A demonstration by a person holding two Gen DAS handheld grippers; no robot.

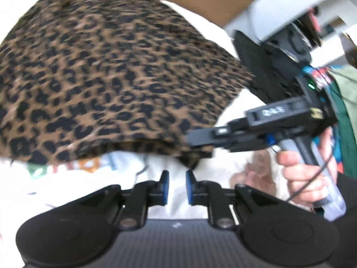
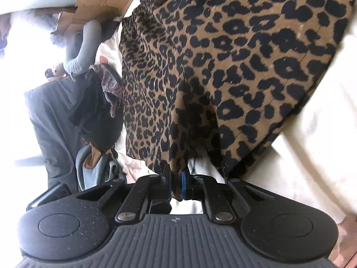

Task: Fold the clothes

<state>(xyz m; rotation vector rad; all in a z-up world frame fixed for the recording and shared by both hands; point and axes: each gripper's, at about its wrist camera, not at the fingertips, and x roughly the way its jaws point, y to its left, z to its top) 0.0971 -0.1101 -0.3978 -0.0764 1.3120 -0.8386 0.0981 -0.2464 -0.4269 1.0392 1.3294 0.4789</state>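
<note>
One leopard-print garment (image 2: 223,67), brown with black spots, we find pinched in the right gripper (image 2: 176,186); left gripper (image 1: 177,186) parted, empty.

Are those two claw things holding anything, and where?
The right gripper pinches the leopard-print garment at its hem corner; the left gripper holds nothing.
</note>
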